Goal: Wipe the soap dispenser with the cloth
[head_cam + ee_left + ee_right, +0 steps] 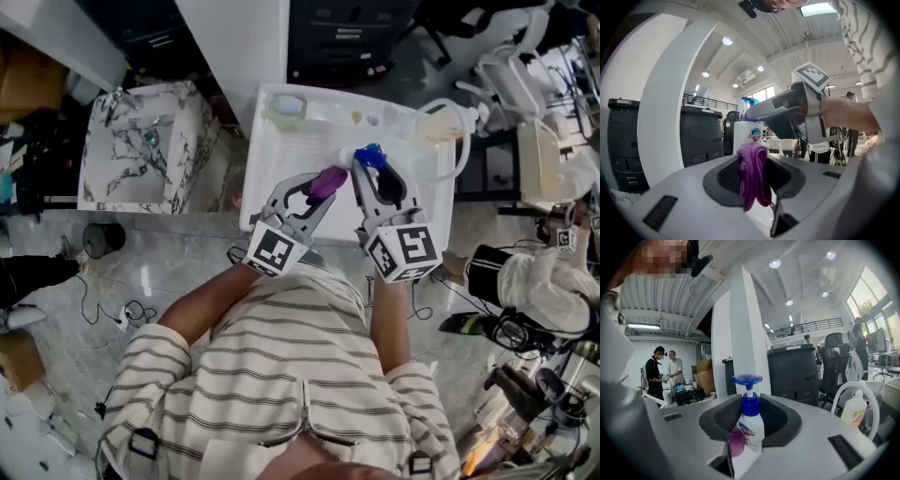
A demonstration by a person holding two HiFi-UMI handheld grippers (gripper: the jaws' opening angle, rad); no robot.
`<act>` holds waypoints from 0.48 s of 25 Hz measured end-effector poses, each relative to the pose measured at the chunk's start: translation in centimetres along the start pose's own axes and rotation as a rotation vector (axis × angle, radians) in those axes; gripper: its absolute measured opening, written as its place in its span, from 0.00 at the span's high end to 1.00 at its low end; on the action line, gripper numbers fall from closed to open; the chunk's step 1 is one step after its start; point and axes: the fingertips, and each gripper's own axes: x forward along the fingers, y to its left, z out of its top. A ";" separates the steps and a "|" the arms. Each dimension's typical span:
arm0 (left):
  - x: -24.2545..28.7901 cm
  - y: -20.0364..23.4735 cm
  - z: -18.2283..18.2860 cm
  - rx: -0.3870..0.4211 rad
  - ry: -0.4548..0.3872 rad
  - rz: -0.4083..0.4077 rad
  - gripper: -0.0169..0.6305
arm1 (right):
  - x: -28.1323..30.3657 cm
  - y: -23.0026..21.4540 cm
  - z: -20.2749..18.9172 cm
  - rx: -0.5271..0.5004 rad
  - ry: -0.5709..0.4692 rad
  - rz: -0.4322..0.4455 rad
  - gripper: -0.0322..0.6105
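Soap dispenser [750, 430] clamped in right gripper [375, 174]; left gripper [319, 192] pinches cloth [753, 171] beside it; wiping step, next stroke needs firm contact.

Open-plan office-lab: swivel chair [836, 359], black cabinets [794, 376], cardboard boxes [705, 375], freestanding marble sink unit [103, 178], floor cables [122, 314].

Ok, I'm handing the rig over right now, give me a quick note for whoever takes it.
Left gripper shut on the purple cloth.
Right gripper shut on the soap dispenser, upright over the white tray.
Cloth sits beside the dispenser's lower body.
Done: both things in hand.
Left: wipe the dispenser; how much is already wiped doesn't show.
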 end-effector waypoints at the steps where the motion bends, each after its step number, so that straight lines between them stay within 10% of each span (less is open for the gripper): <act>1: -0.1 0.1 0.1 0.004 -0.001 0.003 0.78 | 0.0 0.1 0.0 0.000 -0.001 0.000 0.75; 12: -1.2 1.6 2.4 0.017 -0.061 0.021 0.78 | -0.2 0.2 -0.4 -0.005 0.008 -0.009 0.75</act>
